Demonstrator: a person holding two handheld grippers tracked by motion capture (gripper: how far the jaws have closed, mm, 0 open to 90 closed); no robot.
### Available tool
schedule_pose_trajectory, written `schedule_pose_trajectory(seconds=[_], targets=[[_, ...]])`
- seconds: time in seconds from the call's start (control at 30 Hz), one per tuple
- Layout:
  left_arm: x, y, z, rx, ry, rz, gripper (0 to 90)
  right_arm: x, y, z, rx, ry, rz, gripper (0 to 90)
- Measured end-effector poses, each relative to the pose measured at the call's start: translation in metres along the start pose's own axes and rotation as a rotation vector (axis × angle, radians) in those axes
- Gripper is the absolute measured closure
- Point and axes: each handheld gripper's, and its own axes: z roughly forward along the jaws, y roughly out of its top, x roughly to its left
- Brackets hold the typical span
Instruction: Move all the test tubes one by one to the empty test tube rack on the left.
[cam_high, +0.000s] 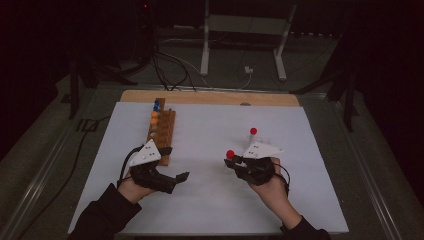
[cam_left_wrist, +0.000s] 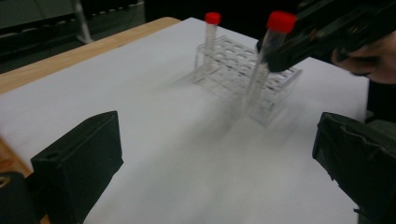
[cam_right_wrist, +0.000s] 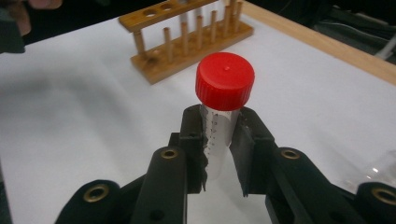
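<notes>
1. Nearest the high camera, the person's two dark sleeves come in at 6 o'clock, each hand carrying a gripper over the white table sheet (cam_high: 210, 200).
2. The right gripper (cam_right_wrist: 218, 140) has its jaws clamped on the clear body of a red-capped tube (cam_right_wrist: 222, 100), just under the cap; graduation marks run down the tube wall.
3. In the high view that tube's cap sits at the 10 o'clock edge of the right gripper (cam_high: 239, 162), right of the table's middle.
4. Seen from the left gripper view, the held tube (cam_left_wrist: 268, 56) hangs tilted, its lower end just before the near side of a clear plastic rack (cam_left_wrist: 243, 74); whether they touch I cannot tell.
5. A second red-capped tube (cam_left_wrist: 211, 39) stands upright in the rack's far corner, at 12 o'clock from the right gripper in the high view.
6. The left gripper (cam_left_wrist: 215, 154) has its jaws spread wide with nothing between them; in the high view it (cam_high: 177, 177) lies at 7 o'clock of the table.
7. A wooden tube rack (cam_high: 161, 130) stands at 12 o'clock from the left gripper, with blue- and orange-capped tubes (cam_high: 155, 114) at its far end.
</notes>
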Motion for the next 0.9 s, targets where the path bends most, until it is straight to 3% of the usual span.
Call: schedule_pose_trajectory(seconds=[0.23,0.6,0.77,0.9], targets=[[-0.008,0.009,0.007,-0.012,-0.044,0.017,2.5,0.013,-0.001,0.010,0.031,0.058,-0.024,75.2],[-0.028,0.023,0.020,-0.032,-0.136,0.091,7.8,0.025,-0.002,0.017,0.052,0.115,-0.041,75.2],[-0.035,0.024,0.029,-0.033,-0.174,0.120,18.6,0.030,-0.001,0.017,0.050,0.130,-0.048,75.2],[-0.036,0.026,0.037,-0.038,-0.179,0.122,30.3,0.031,-0.001,0.018,0.052,0.141,-0.052,75.2]])
